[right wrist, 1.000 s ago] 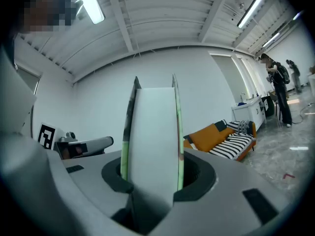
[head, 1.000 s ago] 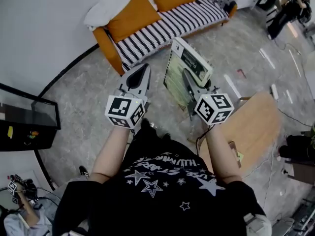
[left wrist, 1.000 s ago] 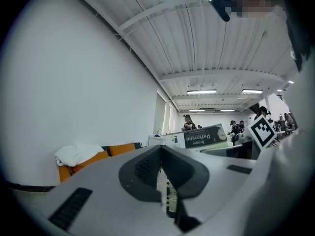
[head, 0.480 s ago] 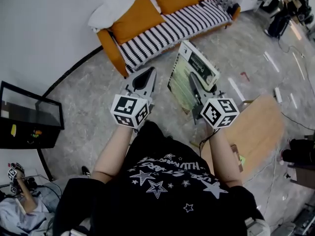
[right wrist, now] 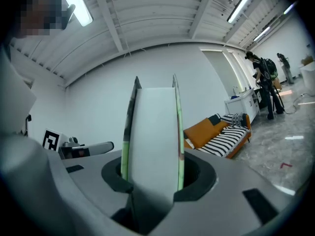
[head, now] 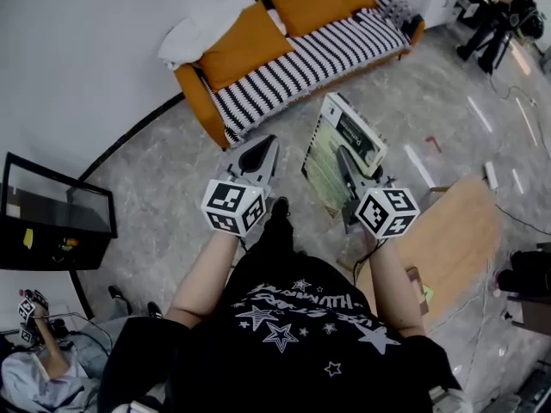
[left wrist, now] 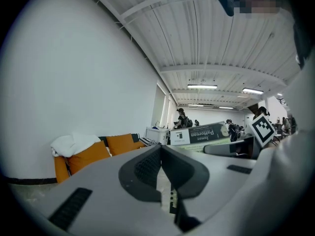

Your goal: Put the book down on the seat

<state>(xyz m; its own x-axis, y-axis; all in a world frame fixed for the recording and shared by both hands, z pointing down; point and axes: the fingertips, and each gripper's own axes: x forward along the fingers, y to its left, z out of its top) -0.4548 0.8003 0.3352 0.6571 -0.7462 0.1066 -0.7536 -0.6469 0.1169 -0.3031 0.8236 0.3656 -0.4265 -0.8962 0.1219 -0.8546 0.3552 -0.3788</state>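
Head view is showing the person's black star-printed shirt (head: 293,329) nearest, with both forearms reaching forward over the grey floor (head: 159,188). The left tongs (head: 268,144) are pressing together on nothing. Just beside them, the right tongs (head: 344,158) are pinching the book (head: 331,140) by its lower edge and holding it on edge in the air, its spine uppermost. In the right gripper view its page block is filling the gap between the jaws. A wooden bench (head: 452,226) is standing at the right of that arm, and a black glass cabinet (head: 52,222) at the far left. Open floor is lying between the book and the sofa (head: 344,46). 2 orange cushions (head: 237,37) and a white blanket (head: 194,28) are taking up the back and left end of its striped seat. Beyond it, people (head: 491,28) are standing.
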